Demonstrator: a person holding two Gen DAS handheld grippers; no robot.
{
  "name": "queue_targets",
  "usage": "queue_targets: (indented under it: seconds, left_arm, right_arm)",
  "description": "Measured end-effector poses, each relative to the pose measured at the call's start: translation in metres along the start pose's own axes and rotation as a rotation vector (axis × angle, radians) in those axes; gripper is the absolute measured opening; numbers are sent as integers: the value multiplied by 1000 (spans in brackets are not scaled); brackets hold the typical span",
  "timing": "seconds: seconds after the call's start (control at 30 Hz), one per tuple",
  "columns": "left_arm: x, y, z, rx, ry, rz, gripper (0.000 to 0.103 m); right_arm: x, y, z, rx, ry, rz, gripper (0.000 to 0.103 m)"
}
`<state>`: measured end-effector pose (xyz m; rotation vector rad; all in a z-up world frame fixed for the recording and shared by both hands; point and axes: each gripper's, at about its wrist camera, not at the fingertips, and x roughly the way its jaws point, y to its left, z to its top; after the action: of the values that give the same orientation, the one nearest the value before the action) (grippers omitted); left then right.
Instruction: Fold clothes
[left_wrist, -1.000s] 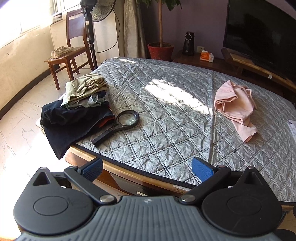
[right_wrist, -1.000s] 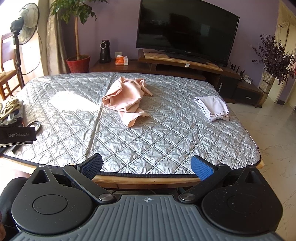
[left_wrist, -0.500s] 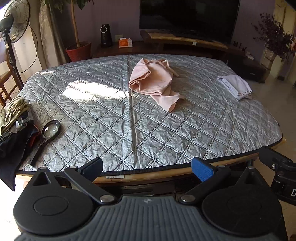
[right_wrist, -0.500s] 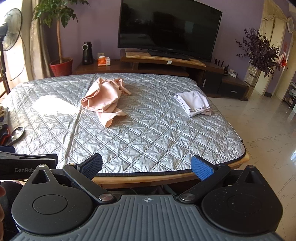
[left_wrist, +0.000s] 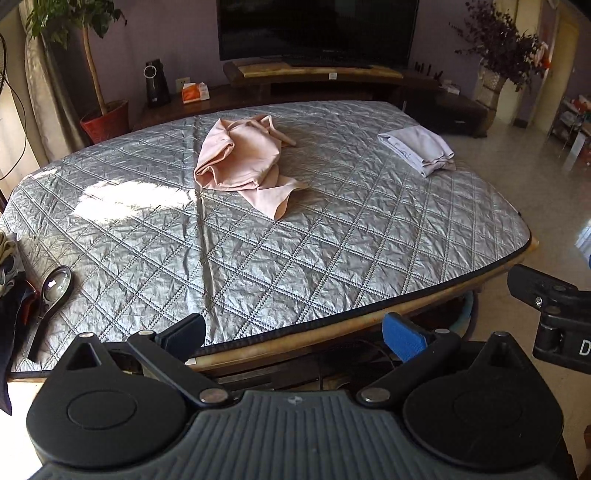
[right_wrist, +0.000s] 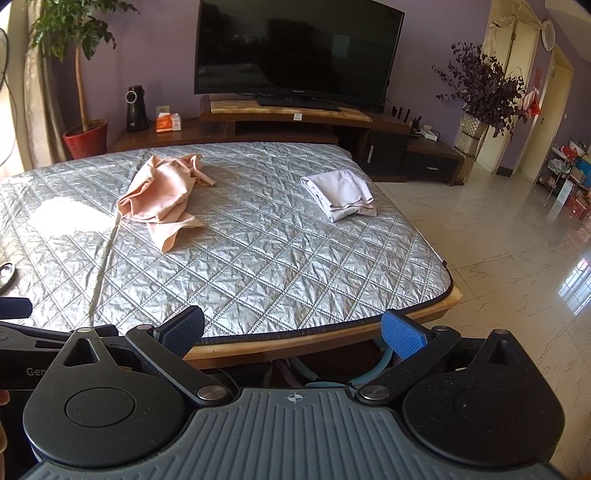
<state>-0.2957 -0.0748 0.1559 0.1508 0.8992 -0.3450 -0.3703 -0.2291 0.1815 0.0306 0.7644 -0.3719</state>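
**On quilted table: pink garment awaiting fold**

At 12 o'clock from the left gripper (left_wrist: 293, 334), the crumpled pink garment (left_wrist: 243, 162) lay mid-cover; a folded white garment (right_wrist: 341, 194) sat at 2 o'clock. Both the left and the right gripper (right_wrist: 291, 330) hung spread wide, empty, short of the table edge. Fabric looked light, limp; best pinched at the nearest hem corners.

One crumpled pink garment (left_wrist: 242, 162) lies at upper centre of the quilted table cover (left_wrist: 332, 236); one folded white garment (left_wrist: 419, 149) sits at upper right. One magnifying glass (left_wrist: 51, 295) lies at the left edge. One television (right_wrist: 295, 51), two potted plants (right_wrist: 83, 74) (right_wrist: 484, 92).
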Motion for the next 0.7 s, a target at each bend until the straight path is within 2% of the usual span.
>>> queue_targets:
  seconds: [0.27,0.7]
  left_arm:
    - [0,-1,0,-15,-2,31,102]
    - [-3,16,-2,-84,7,94,102]
  right_arm:
    - [0,-2,-2,4,2,-12,103]
    - [-2,18,-1,-35,-6,31,103]
